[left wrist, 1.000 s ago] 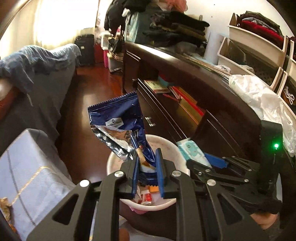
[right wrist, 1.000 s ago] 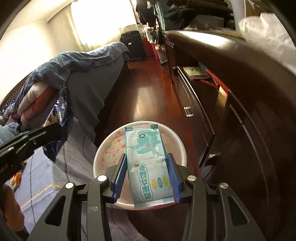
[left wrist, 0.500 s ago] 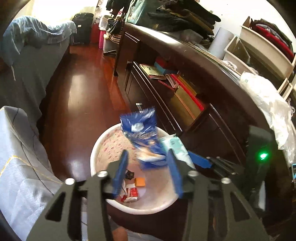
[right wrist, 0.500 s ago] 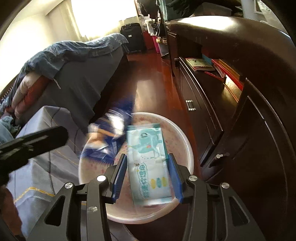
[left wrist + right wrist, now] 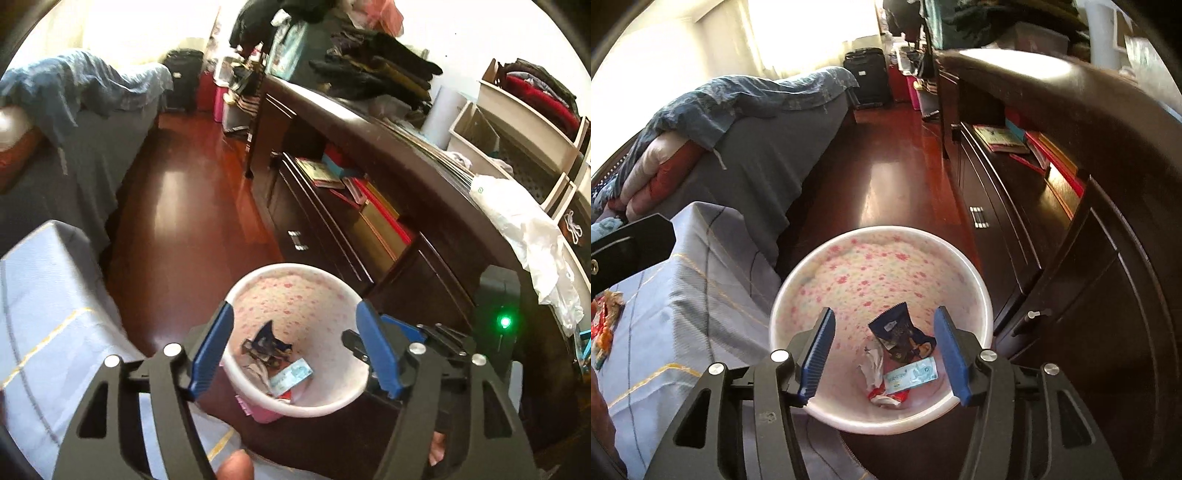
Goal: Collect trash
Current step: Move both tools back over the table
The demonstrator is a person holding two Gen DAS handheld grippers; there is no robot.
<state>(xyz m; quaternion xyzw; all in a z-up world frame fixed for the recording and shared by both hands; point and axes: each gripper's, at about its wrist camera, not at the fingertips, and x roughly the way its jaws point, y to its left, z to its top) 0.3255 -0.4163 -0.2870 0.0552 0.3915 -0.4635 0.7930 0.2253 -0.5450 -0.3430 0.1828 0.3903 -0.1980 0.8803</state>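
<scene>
1. The left gripper and the right gripper both hang over the white, pink-flowered plastic waste bin. Each one's blue-padded jaws are opening, with nothing between them.
2. Done, judging by how things lie: the dark blue foil snack wrapper and the pale blue wet-wipe packet rest at the bin's bottom, beside crumpled white paper and a red-and-white scrap.
3. Left to do: orange-and-red wrappers lie on the grey-blue checked bedspread, well apart from the bin.
4. Edges: the bin stands on the red-brown wooden floor, just beside the bed corner on 1 side and the dark wooden cabinet on the other.
5. Room: it is tight sideways, while upward and along the floor strip look free.
</scene>
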